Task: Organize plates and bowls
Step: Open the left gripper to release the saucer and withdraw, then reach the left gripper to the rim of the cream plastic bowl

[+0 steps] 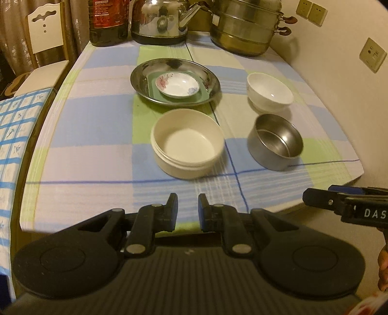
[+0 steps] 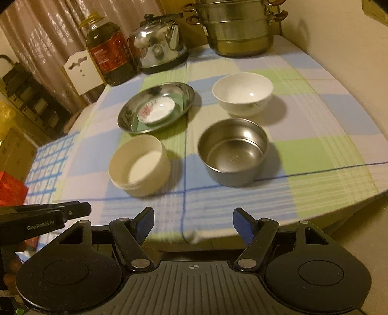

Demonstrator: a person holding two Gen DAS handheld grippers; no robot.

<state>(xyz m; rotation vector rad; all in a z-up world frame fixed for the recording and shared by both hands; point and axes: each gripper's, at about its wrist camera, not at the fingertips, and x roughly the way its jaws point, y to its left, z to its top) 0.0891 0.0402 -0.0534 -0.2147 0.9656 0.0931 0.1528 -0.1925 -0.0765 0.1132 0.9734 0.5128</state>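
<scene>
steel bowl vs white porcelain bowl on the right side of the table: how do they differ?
The steel bowl is grey metal with straight, near-vertical walls; the white porcelain bowl is glossy white with curved walls tapering to a narrow foot. The steel bowl has a flat, wide bottom; the porcelain one is rounded inside. The steel bowl sits nearer the table edge, the porcelain one behind it. Both stand upright, empty and apart.

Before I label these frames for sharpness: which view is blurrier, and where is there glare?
Right wrist view: motion-smeared, worst on the cream bowl and steel plate. Left wrist view: sharper, edges bent by fisheye. Glare spots on the kettle in both; dim, warm light.
</scene>
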